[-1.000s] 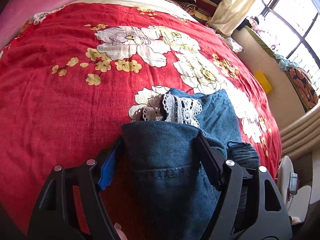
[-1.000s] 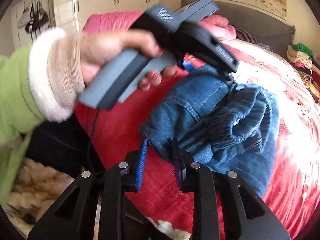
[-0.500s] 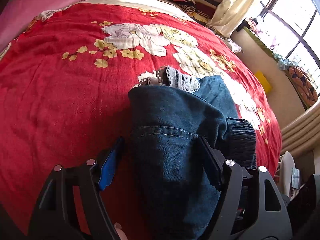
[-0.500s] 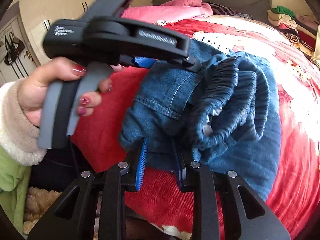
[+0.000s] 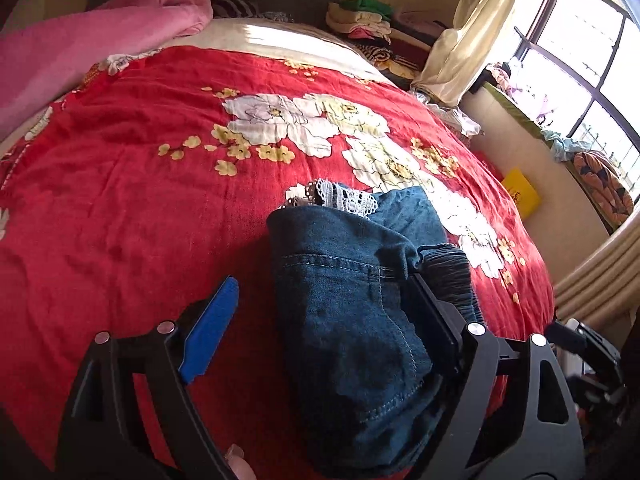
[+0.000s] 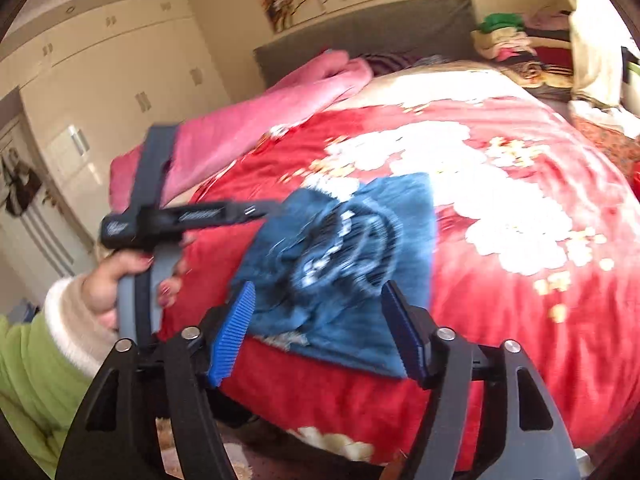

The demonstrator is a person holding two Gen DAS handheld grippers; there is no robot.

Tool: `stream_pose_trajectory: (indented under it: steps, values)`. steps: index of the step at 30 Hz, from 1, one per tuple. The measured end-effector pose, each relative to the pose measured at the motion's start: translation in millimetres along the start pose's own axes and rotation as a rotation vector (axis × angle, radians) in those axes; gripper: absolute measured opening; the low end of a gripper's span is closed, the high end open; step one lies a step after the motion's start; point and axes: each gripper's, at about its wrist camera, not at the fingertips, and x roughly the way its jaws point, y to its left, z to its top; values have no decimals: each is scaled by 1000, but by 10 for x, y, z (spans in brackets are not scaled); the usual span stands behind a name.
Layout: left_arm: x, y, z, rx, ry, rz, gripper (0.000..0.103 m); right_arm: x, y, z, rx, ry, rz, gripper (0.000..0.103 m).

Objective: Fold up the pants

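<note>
Folded blue denim pants (image 5: 352, 320) lie on the red flowered bedspread (image 5: 120, 208), a lace hem (image 5: 344, 200) peeking out at the far end and the dark elastic waistband (image 5: 448, 276) on the right. My left gripper (image 5: 322, 280) straddles the bundle with its jaws opening: the blue left pad (image 5: 208, 328) stands off the denim while the right finger (image 5: 432, 320) touches it. In the right wrist view my right gripper (image 6: 320, 286) is opening too, drawn back with nothing pressed between its pads. The blurred pants (image 6: 340, 248) lie beyond it. A hand (image 6: 132, 276) holds the left gripper (image 6: 180, 216) there.
A pink blanket (image 5: 80, 52) lies at the bed's far left. Stacked clothes (image 5: 360, 20) sit by the grey headboard. A curtain (image 5: 468, 32), a window and a yellow item (image 5: 520, 196) are off the bed's right side. Cream wardrobes (image 6: 100, 80) stand on the left.
My right gripper let go of the pants' near edge, opened wide and drew back and up. My left gripper's jaws widened, its left pad coming off the denim, and it pulled back a little.
</note>
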Motion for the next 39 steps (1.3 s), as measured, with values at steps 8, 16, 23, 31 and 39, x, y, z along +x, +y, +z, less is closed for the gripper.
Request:
stream_pose_trajectory:
  steps: [8, 16, 23, 31, 39]
  values:
    - [-121, -129, -83, 59, -32, 58, 87, -25, -445, 165, 82, -18, -77, 77]
    - [33, -198, -190, 77, 6, 66, 88, 510, -696, 168, 164, 91, -91, 78]
    - [187, -195, -248, 80, 29, 74, 89, 866, -894, 90, 232, 176, -82, 79]
    - [459, -91, -354, 36, 66, 73, 92, 1141, -1020, -5, 297, 190, 2, 80]
    - [528, -75, -330, -30, 81, 5, 74, 1286, -915, 10, 287, 205, 65, 28]
